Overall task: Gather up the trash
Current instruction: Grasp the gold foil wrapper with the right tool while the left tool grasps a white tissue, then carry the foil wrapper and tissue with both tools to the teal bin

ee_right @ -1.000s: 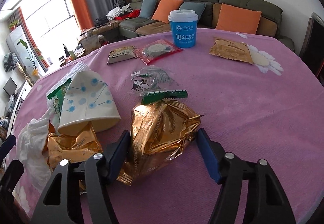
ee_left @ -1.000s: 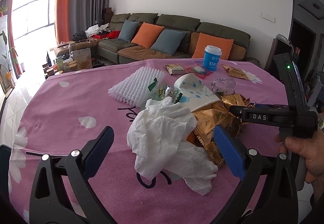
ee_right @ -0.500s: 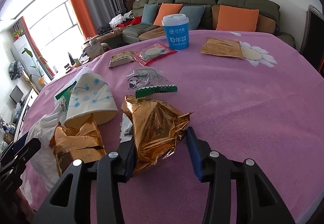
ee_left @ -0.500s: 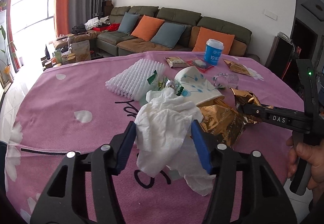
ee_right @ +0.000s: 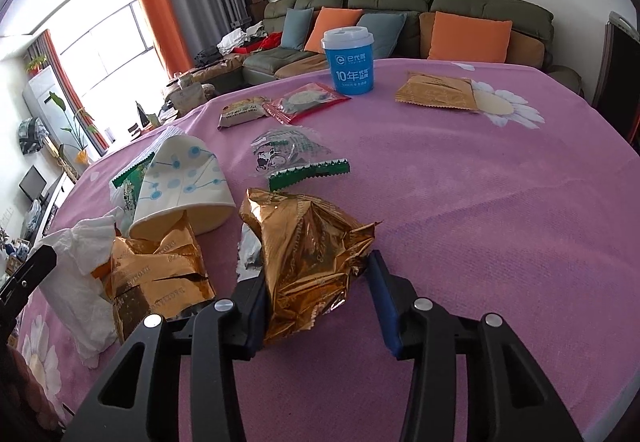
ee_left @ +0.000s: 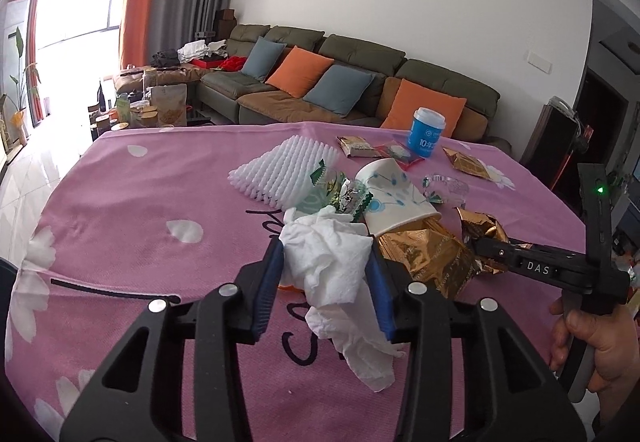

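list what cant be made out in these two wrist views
- Left wrist view: an orange scrap under the white tissue; the left hand-held gripper and tissue hide what it is.
- Right wrist view: whether the right pad presses the gold wrapper held in the right hand-held gripper; the crumpled foil hides the contact.
- Right wrist view: inside the tipped paper cup, a second gold bag blocks the mouth.
- Both views: small print on the far packets, too small.

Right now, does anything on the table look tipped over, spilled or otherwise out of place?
Yes. The paper cup lies on its side, a gold wrapper at its mouth. Crumpled wrappers and tissue litter the pink tablecloth. The blue cup stands upright.
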Demonstrator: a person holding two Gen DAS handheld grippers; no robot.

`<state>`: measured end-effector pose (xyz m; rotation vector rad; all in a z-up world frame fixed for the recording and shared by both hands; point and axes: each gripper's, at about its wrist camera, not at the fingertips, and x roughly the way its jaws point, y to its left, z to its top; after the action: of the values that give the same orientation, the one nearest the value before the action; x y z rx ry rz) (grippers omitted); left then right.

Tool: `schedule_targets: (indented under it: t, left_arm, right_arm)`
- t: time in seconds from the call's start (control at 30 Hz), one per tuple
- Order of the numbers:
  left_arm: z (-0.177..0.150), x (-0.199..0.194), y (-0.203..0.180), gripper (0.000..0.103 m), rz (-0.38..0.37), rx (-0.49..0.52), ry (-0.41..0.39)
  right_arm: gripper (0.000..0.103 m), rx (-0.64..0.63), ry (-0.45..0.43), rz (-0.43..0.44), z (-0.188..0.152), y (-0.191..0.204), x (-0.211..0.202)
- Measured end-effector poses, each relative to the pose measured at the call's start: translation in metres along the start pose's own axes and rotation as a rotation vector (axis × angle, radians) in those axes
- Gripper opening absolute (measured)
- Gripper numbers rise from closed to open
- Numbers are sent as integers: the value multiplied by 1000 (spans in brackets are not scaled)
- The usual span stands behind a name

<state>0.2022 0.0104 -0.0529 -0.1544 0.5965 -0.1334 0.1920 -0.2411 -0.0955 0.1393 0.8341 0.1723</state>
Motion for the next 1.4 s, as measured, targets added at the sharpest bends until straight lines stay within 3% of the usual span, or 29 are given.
schedule_targets:
  t: [0.3, 0.37, 0.43, 0.67, 0.9, 1.2, 1.4]
  left_arm:
    - [7, -10, 4, 38, 19, 1, -42]
    - [9, -14, 5, 17, 25, 12, -53]
    - [10, -14, 3, 4, 36, 32, -49]
    - [12, -14, 9, 3, 8, 0, -45]
    - [32, -43, 21, 2, 29, -2, -162]
    - [49, -90, 38, 2, 68, -4, -266]
    - [44, -125, 54, 2, 104, -19, -307]
  right_arm:
    - [43, -9, 0, -4, -2, 2, -1]
    - [43, -11, 1, -2, -2, 2, -1]
    - [43, -9, 1, -3, -2, 2, -1]
    - [43, -7, -2, 0, -3, 2, -2]
    - [43, -7, -32, -2, -2, 2, -10]
    - [42, -41, -142, -15, 10, 12, -50]
    - [42, -102, -210, 44, 17, 41, -81]
